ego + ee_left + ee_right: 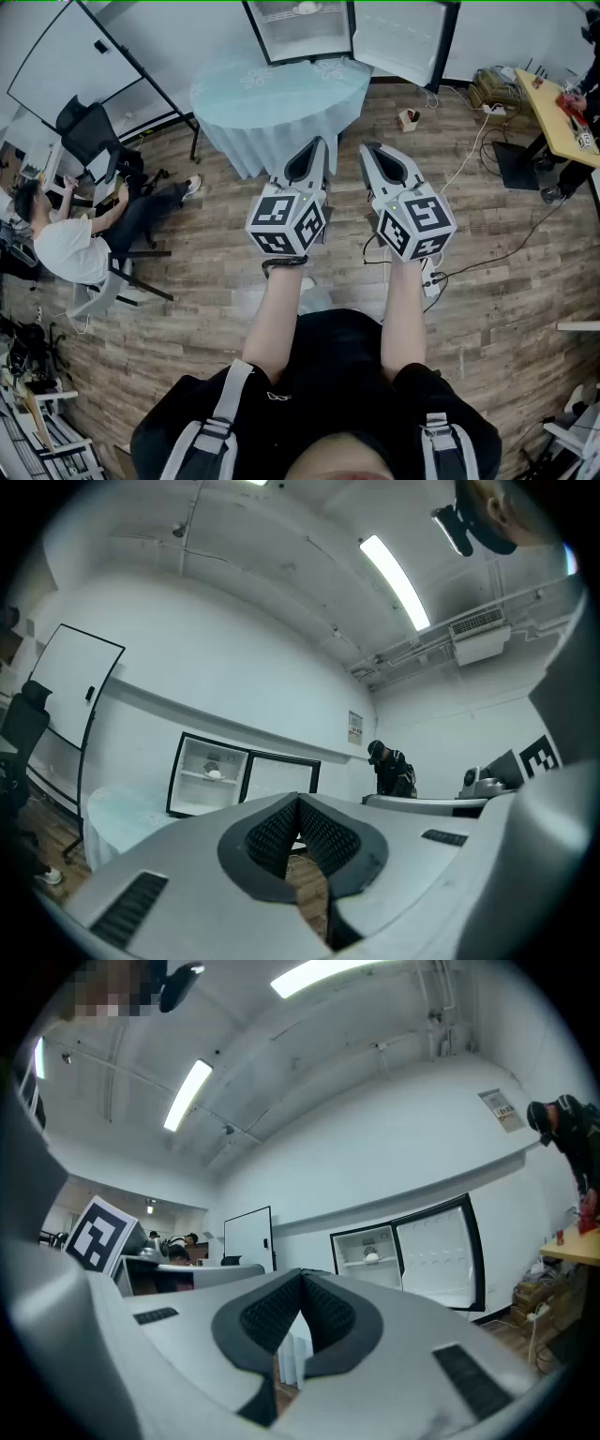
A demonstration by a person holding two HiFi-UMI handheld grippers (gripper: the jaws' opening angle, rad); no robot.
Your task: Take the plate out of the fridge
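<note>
Head view: a person holds the left gripper (320, 145) and the right gripper (367, 148) side by side in front of the body. Both have their jaws pressed together with nothing between them. Ahead stands a round bench draped in pale blue cloth (281, 94). Behind it is a small black-framed white fridge (298, 39), its white door (403, 37) swung open to the right. A small white plate (372, 1258), too distant to see clearly, sits on the fridge's upper shelf (359, 1265).

The bench blocks the straight path. Going round its right side passes loose black and white cables (473, 159) on the wood-plank floor (487, 309), a likely trip. Reaching the shelf with jaws closed could shove the plate backwards. A smooth plate pinched at its rim may tilt and slip.
</note>
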